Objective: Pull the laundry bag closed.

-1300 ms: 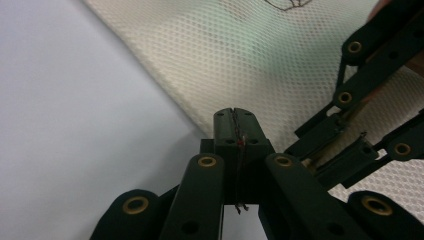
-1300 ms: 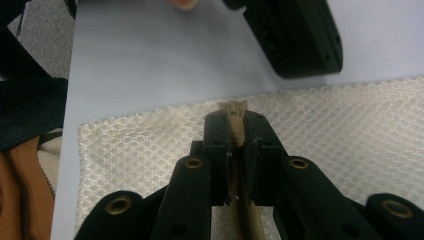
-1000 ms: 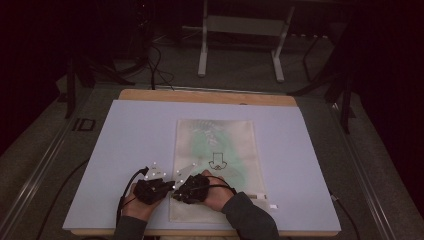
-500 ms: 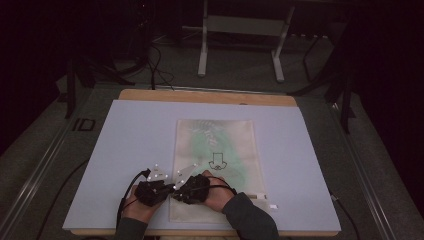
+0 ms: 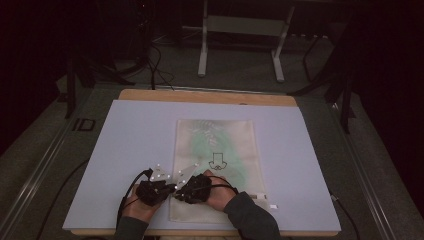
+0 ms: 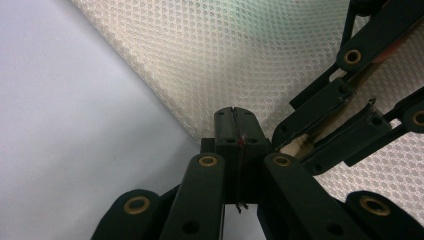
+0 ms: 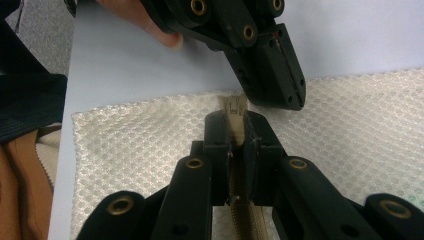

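A cream mesh bag with a greenish item inside and a black printed mark lies flat on the pale table cover. Both grippers meet at its near left edge. My left gripper is shut, its tips pinching the bag's edge just beside the zipper's end. It comes in from the top of the right gripper view. My right gripper is shut on the beige zipper pull, with the slider just past its tips. In the high view the left gripper and right gripper nearly touch.
The table's wooden far edge shows beyond the cover. A white metal stand and cables are on the floor behind. A small white tag lies near the bag's near right corner. A hand holds the left gripper.
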Demonstrator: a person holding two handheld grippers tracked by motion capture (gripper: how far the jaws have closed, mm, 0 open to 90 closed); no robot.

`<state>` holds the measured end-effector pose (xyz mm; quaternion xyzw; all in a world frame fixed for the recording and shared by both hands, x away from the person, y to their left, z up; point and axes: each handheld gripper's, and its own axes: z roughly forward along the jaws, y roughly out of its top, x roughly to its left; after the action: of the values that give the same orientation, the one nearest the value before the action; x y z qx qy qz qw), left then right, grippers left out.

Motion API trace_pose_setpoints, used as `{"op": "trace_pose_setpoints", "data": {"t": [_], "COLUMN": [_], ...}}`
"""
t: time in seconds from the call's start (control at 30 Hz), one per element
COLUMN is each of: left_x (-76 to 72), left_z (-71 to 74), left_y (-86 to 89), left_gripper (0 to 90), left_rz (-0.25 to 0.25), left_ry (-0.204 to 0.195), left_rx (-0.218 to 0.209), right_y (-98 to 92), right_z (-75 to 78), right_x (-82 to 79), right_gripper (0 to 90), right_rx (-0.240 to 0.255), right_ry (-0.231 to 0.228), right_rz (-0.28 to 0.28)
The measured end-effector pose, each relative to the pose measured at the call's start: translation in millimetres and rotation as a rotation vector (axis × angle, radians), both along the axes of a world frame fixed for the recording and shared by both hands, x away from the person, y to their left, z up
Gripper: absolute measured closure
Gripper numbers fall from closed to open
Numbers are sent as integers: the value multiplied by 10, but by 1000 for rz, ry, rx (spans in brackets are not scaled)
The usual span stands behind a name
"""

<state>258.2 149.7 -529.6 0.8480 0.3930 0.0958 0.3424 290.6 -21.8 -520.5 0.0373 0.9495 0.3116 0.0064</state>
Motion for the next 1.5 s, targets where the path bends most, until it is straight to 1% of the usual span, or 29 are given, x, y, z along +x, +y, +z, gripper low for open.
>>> {"op": "trace_pose_setpoints", "data": {"t": [0.1,0.2,0.23,0.33,0.37,0.47,0.63,0.73,0.8,0.9,1.1,1.37,1.5], "left_x": [2,3,4,6,0,-10,-7,-11,-10,-7,-7,-5,-4], "left_z": [-1,-1,-2,-2,1,1,2,3,3,1,-1,-5,-5], "left_y": [1,2,5,4,-2,-9,-8,-15,-14,-7,-4,3,3], "left_gripper": [898,897,897,897,897,897,897,896,896,896,896,896,896], "left_rz": [0,-1,-3,-1,0,1,0,1,2,1,4,3,3], "left_ry": [0,0,1,3,-1,-9,-7,-12,-10,-7,-5,-6,-6], "left_rx": [-1,0,-3,-5,2,10,10,13,12,7,3,-4,-4], "right_y": [-26,-41,-83,-111,-117,-110,-149,-150,-153,-169,-194,-242,-257], "right_z": [-2,5,12,6,2,9,12,25,34,44,54,57,73], "right_x": [17,23,34,34,32,23,15,1,-6,-16,-32,-39,-55], "right_gripper": [827,826,827,826,826,825,826,826,826,825,825,825,825], "right_rx": [6,-1,-3,-4,1,-9,-15,-32,-44,-57,-68,-68,-88], "right_ry": [4,5,11,14,13,4,-3,-18,-30,-35,-53,-52,-64], "right_rz": [2,4,1,0,0,3,6,13,20,20,26,23,29]}}
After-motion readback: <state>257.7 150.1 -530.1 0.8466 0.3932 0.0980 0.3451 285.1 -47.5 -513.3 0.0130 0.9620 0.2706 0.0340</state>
